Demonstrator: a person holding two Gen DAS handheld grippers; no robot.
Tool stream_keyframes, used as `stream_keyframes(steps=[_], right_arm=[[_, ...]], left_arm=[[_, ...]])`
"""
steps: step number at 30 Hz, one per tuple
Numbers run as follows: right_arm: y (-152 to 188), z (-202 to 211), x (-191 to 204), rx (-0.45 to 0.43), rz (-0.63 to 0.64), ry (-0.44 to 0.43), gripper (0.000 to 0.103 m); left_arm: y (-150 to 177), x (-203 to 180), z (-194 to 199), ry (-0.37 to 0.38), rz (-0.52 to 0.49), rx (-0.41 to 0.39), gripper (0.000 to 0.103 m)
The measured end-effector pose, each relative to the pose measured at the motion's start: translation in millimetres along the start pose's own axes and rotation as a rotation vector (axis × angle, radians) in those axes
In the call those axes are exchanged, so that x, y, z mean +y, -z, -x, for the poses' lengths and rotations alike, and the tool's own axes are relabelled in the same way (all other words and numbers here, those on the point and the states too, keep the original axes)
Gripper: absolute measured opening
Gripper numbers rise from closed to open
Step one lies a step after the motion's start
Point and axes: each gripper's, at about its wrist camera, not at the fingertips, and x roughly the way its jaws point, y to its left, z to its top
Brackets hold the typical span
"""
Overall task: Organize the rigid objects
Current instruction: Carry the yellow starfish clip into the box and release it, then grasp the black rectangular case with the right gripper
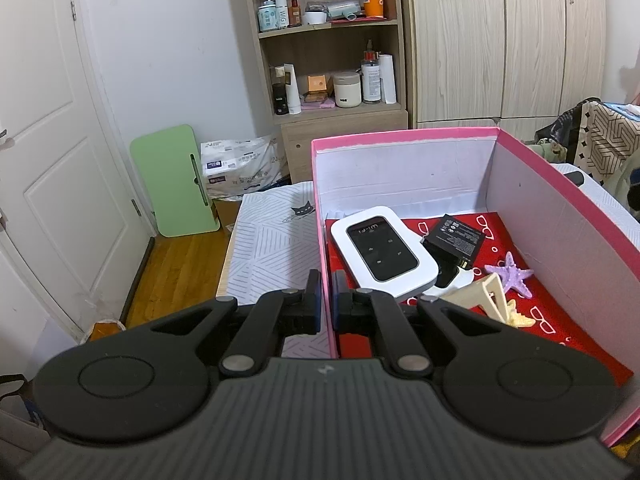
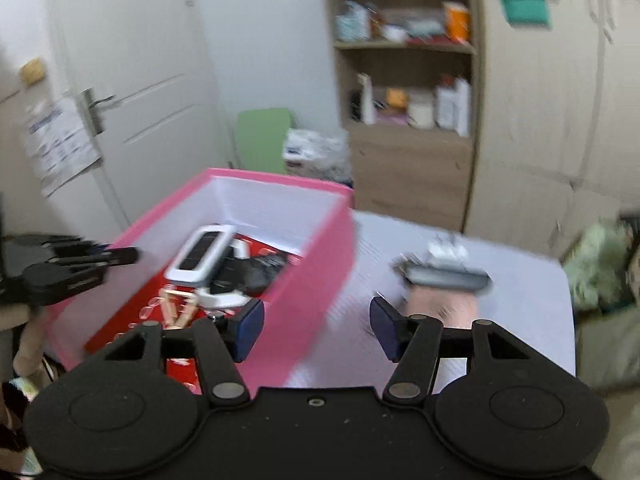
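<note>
The left gripper (image 1: 326, 300) is pinched on the left wall of the pink box (image 1: 560, 184), one finger outside and one inside, steadying it. If that pinch slips or tugs, the light cardboard box could slide or tip on the patterned surface (image 1: 268, 248).

Inside the box, going left to right on its red lining: a white Wi-Fi device (image 1: 384, 254), a black battery pack (image 1: 456, 238) lying partly under it, a cream plastic stand (image 1: 486, 296) near the front, and a purple starfish (image 1: 510, 276) just beside the stand. These look already sorted, and they crowd the near half. Another piece dropped there could land on the starfish or the stand and knock them askew.

The right gripper (image 2: 316, 328) is spread with nothing between its fingers, and it hangs over the box's right wall. The right wrist view is smeared with motion. Past it on the surface lie the things not yet put away: a dark, long item (image 2: 448, 274) resting on a pinkish block (image 2: 444, 304), with a small white object (image 2: 446, 250) behind. They are too blurred to name. Judging from the stack, a hasty grasp could catch only the top piece or push the pile toward the surface edge. The left finger could also clip the box wall.
</note>
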Motion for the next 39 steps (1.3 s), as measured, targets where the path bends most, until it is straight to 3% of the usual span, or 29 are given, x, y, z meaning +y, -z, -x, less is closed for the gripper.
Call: stream_keyframes(steps=[5, 9, 11, 13, 22, 33, 35, 36, 39], right_arm=[[6.1, -15.4, -39.9, 0.027, -0.045, 0.064, 0.065], [0.7, -30.7, -58.2, -0.009, -0.05, 0.095, 0.087], [-3.8, -41.1, -67.2, -0.033, -0.066, 0.099, 0.089], [-7.6, -57.3, -75.9, -0.044, -0.086, 0.105, 0.097], [-3.6, -116.7, -94.6, -0.073, -0.158, 0.182, 0.1], [6.9, -140.2, -91.1, -0.134, -0.16, 0.19, 0.102], [7.9, -141.2, -90.1, -0.142, -0.145, 0.2, 0.101], [9.4, -139.7, -88.6, -0.154, -0.141, 0.213, 0.095], [11.4, -134.2, -84.4, -0.174, -0.119, 0.246, 0.095]], left_arm=[[-0.4, 0.6, -0.4, 0.0, -0.006, 0.002, 0.005], [-0.5, 0.6, -0.5, -0.001, -0.008, 0.002, 0.005], [-0.6, 0.4, -0.5, 0.0, -0.006, 0.002, 0.005], [-0.8, 0.5, -0.6, 0.001, -0.004, 0.001, 0.005], [0.2, 0.3, -0.2, 0.004, -0.009, -0.004, 0.005], [0.5, 0.5, 0.6, 0.002, -0.011, -0.012, 0.005], [0.9, 0.3, 1.4, 0.003, -0.009, -0.014, 0.005], [0.9, 0.2, 1.3, 0.002, -0.01, -0.013, 0.005], [1.0, 0.0, 1.2, 0.002, -0.012, -0.013, 0.005]])
